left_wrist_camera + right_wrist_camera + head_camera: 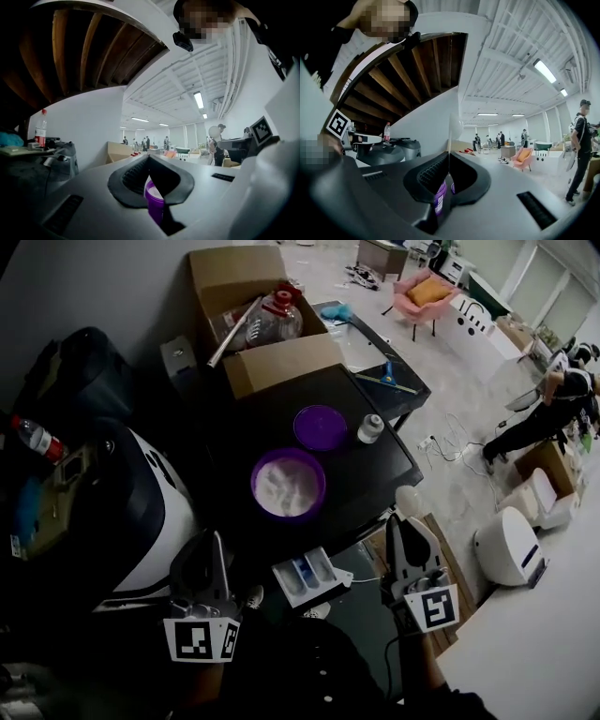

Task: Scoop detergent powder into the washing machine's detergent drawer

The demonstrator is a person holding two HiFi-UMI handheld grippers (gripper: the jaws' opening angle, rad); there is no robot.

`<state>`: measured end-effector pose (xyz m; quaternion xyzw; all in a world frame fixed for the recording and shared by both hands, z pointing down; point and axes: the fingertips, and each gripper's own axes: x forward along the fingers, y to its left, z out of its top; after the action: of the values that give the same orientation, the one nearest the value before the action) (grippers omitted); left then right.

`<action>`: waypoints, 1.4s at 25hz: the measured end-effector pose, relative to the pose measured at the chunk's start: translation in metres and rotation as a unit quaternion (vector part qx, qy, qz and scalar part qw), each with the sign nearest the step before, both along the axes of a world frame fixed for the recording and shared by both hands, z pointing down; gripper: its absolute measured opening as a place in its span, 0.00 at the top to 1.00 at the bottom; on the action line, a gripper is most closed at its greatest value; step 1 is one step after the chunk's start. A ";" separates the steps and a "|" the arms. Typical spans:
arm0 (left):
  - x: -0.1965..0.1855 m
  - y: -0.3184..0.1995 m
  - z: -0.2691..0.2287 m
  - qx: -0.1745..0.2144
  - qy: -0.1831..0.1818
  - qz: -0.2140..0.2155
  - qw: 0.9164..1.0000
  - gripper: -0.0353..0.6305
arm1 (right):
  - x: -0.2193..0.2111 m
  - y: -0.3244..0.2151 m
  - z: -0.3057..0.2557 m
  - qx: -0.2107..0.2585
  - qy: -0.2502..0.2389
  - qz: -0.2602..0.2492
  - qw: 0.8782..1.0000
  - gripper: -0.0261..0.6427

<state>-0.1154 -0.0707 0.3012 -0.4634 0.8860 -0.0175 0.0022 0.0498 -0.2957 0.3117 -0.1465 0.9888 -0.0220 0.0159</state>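
So, early days I reckon: the washer [155, 521] has its drawer [309, 577] out, and the powder tub [288, 486] sits open on the table [361, 474]. The left gripper [149, 159] is pressed together and empty. The right gripper [449, 157] pinches a spoon [408, 498] beside the table, and scooping looks still to do.

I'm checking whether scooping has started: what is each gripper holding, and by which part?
The right gripper is shut on a white spoon, pinched by its handle, with the bowl sticking out past the jaws. The left gripper is shut and holds nothing.
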 end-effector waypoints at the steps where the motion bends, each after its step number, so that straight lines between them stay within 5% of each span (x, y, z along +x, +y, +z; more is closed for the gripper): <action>1: 0.002 0.004 0.000 0.000 0.001 -0.011 1.000 0.93 | -0.004 0.001 0.002 0.001 0.004 -0.013 1.000 0.91; 11: -0.008 0.019 0.002 -0.006 0.006 -0.043 0.999 0.93 | -0.055 0.013 0.031 0.047 0.106 -0.131 0.985 0.91; 20: -0.029 0.007 0.012 0.002 0.017 -0.010 1.000 0.93 | -0.095 0.020 0.065 0.118 0.255 -0.220 0.934 0.91; 25: -0.042 0.006 0.029 -0.004 0.039 -0.001 0.999 0.93 | -0.120 0.025 0.091 0.172 0.357 -0.278 0.875 0.91; 35: -0.058 0.010 0.066 -0.014 0.084 0.003 0.996 0.93 | -0.129 0.039 0.148 0.218 0.545 -0.380 0.715 0.91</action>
<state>-0.1729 -0.0604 0.3677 -0.4657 0.8814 0.0094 -0.0783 -0.0797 -0.2571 0.4601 0.2625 0.7764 0.2731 -0.5036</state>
